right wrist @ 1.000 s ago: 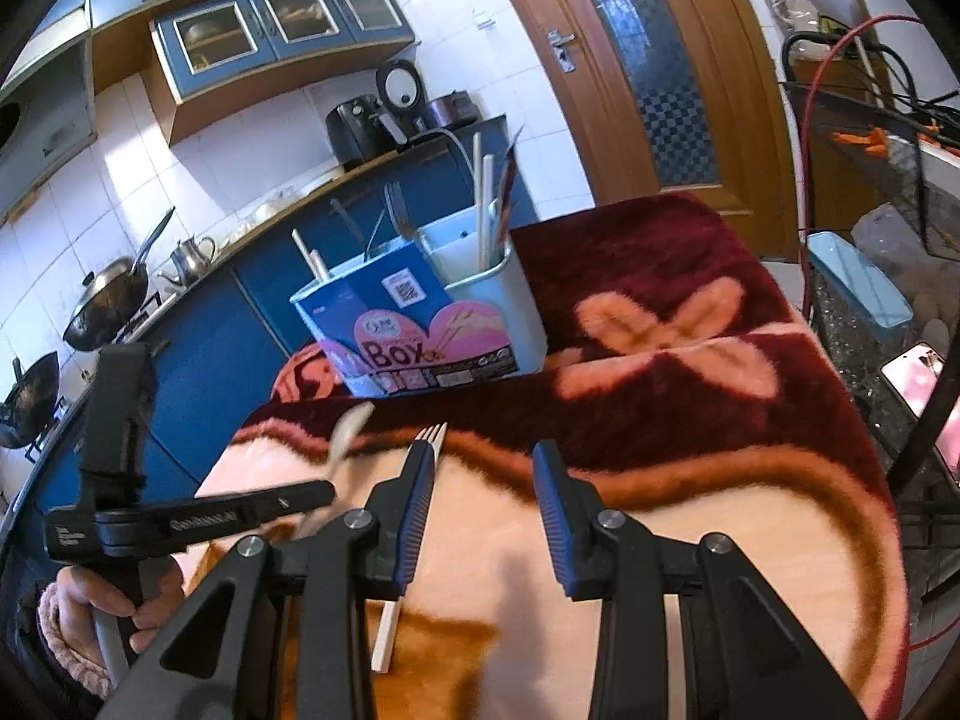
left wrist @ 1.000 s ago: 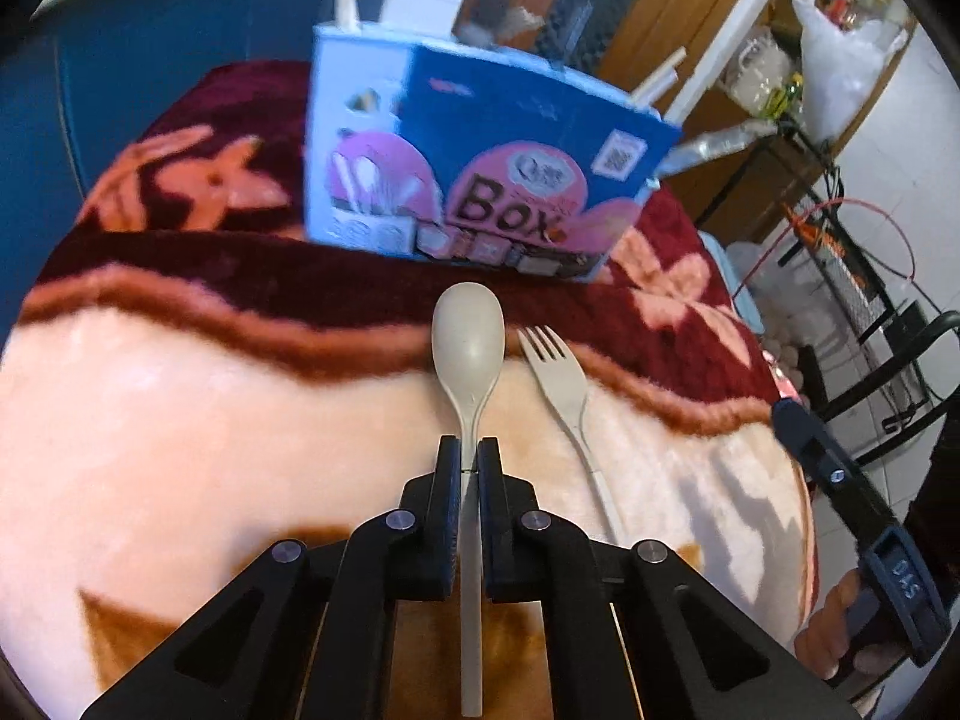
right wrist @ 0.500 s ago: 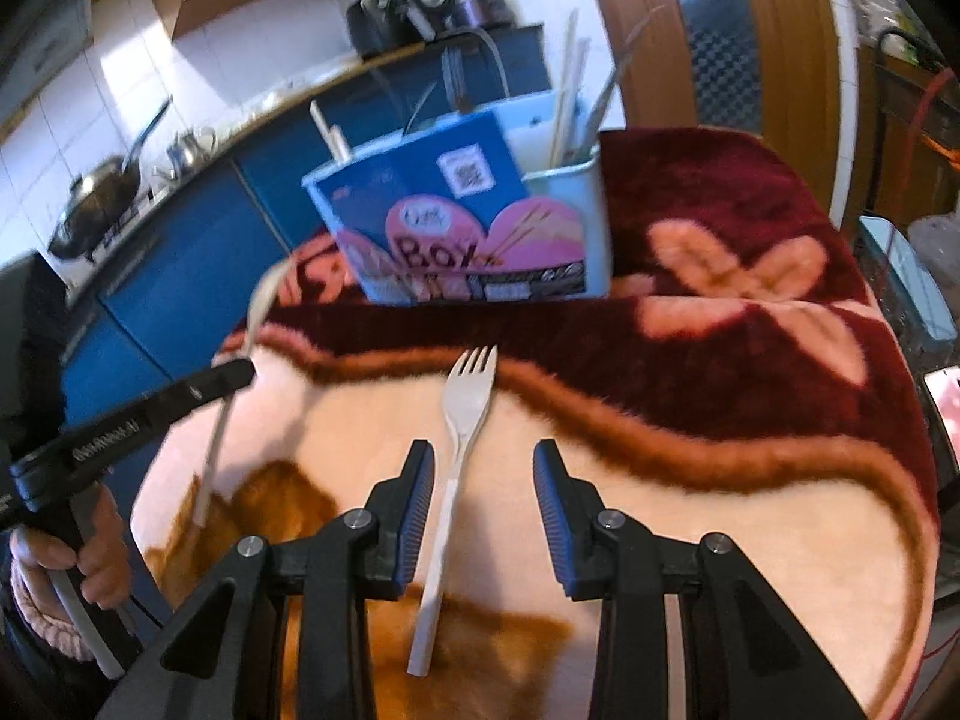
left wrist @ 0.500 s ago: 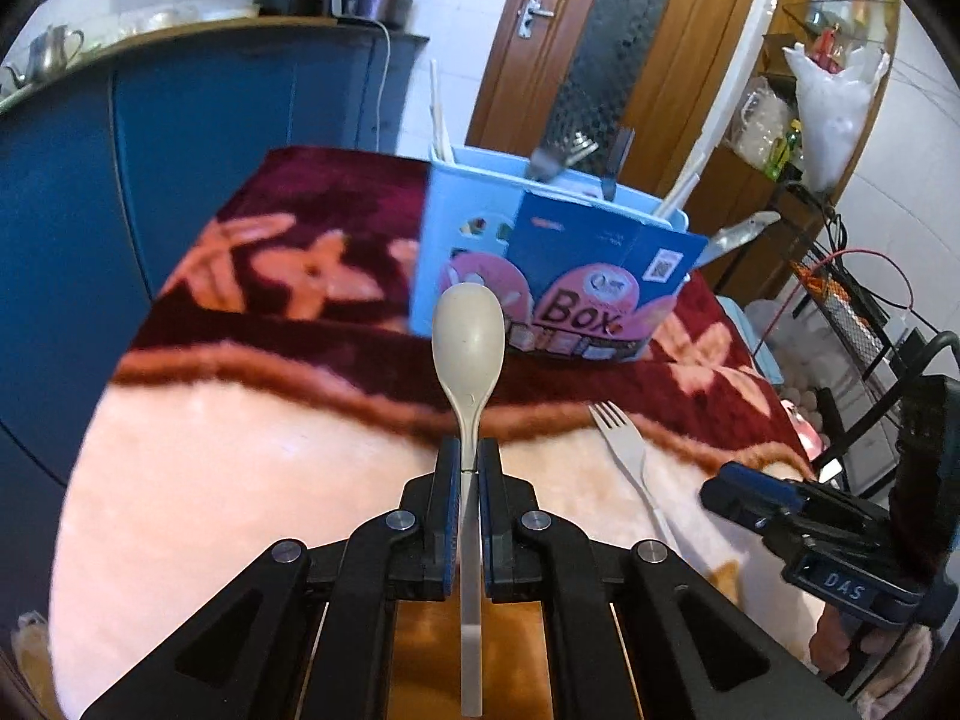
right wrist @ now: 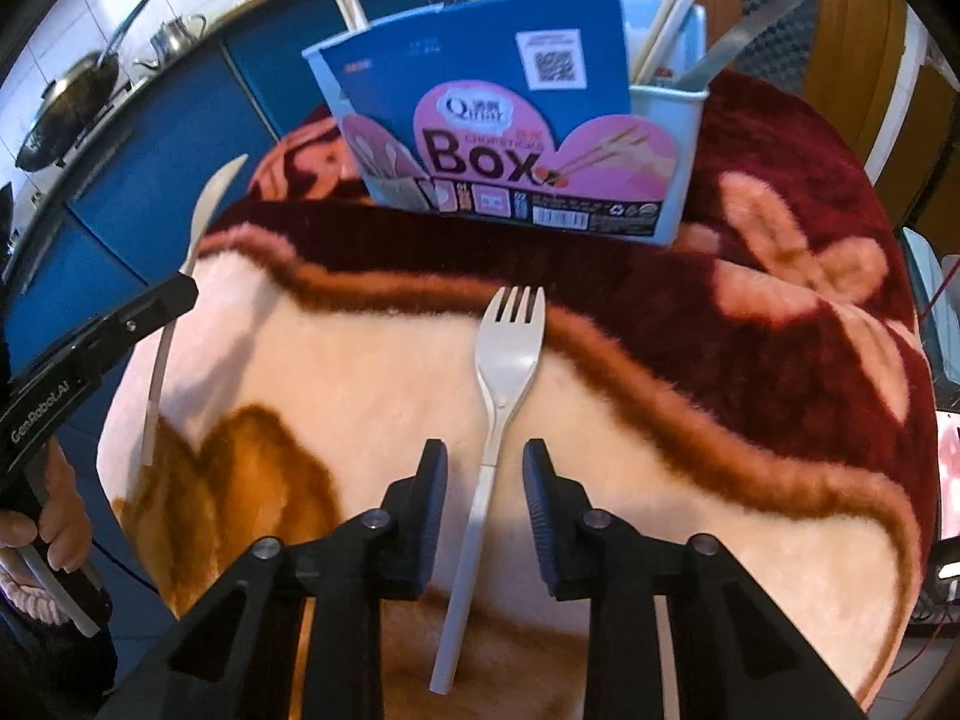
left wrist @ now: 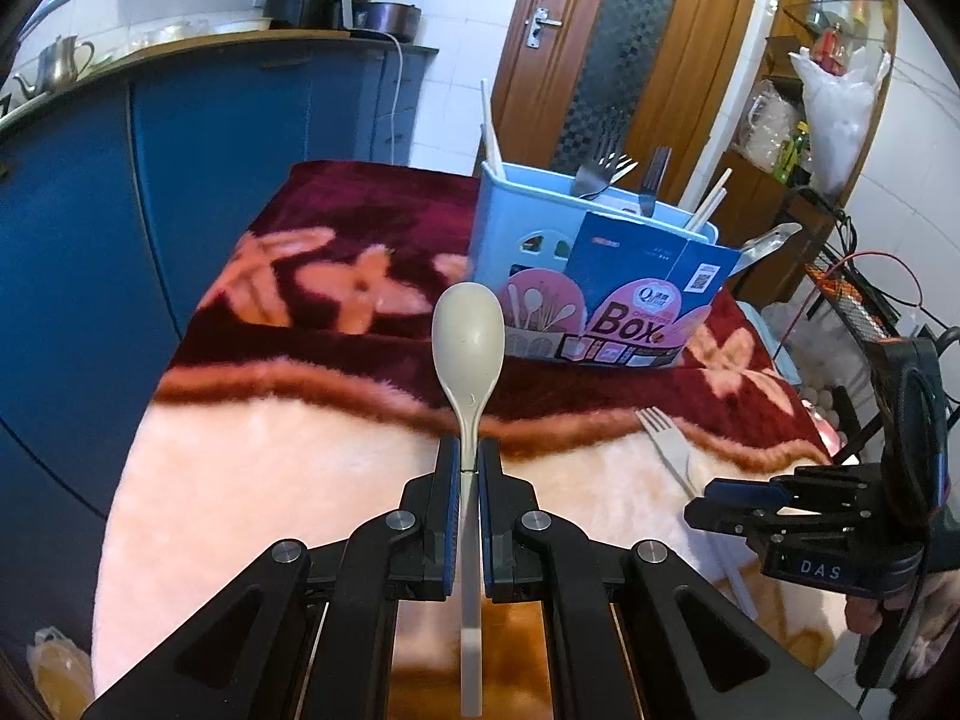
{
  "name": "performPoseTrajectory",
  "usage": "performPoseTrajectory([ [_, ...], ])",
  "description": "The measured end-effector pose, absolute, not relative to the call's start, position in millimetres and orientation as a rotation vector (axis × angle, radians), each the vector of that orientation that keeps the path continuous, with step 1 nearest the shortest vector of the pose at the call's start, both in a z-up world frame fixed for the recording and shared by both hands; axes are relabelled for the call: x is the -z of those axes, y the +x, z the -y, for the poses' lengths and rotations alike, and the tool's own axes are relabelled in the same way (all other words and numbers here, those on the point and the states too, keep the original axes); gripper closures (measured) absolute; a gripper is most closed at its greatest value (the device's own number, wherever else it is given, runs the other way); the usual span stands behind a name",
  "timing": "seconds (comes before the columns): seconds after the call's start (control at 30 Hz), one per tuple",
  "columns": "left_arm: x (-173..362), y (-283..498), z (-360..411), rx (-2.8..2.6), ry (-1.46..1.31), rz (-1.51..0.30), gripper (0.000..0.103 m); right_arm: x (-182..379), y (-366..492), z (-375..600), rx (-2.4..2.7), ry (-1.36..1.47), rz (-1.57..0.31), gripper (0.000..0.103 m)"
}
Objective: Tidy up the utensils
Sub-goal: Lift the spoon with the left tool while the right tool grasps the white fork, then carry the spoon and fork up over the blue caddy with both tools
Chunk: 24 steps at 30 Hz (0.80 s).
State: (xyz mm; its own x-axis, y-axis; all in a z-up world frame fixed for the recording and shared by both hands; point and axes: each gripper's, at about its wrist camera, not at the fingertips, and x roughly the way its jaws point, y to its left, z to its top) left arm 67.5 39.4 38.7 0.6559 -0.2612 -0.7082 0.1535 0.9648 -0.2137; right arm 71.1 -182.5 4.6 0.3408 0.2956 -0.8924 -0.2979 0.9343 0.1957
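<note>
**Fork pickup starting, spoon already lifted**

Right gripper [right wrist: 485, 468] is closing, pads not yet on the fork [right wrist: 507, 354] handle lying between them on the blanket [right wrist: 690, 510]. Next: finish the pinch, lift.

Left gripper [left wrist: 470, 468] is pinched on the spoon [left wrist: 468, 342] handle, bowl ahead of the tips, clear of the blanket. Utensil box [left wrist: 540, 252] stands beyond both tools; drop-off comes next, I'd judge.

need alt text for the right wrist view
The right tool, jaws closing, straddles the handle of a pale plastic fork lying on a plush pink and maroon blanket. Behind stands a light blue utensil box; at left, the left tool holds a pale spoon.
</note>
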Motion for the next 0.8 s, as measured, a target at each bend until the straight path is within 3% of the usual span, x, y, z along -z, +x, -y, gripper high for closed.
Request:
performPoseTrajectory([
  [0.3, -40, 71, -42, 0.273, -0.159, -0.822, 0.097, 1, 97, 172, -0.413, -0.024, -1.299, 0.075],
  [0.37, -41, 72, -44, 0.289, -0.175, -0.821, 0.097, 1, 98, 171, -0.412, -0.038, -1.308, 0.081],
  [0.4, -41, 72, -44, 0.294, -0.182, -0.821, 0.097, 0, 97, 171, -0.404, -0.047, -1.304, 0.089],
  [0.5, -44, 72, -46, 0.318, -0.215, -0.816, 0.097, 1, 97, 176, -0.403, -0.026, -1.281, 0.094],
  [0.8, -63, 74, -41, 0.351, -0.242, -0.732, 0.097, -15, 70, 209, -0.462, 0.181, -1.091, 0.096],
])
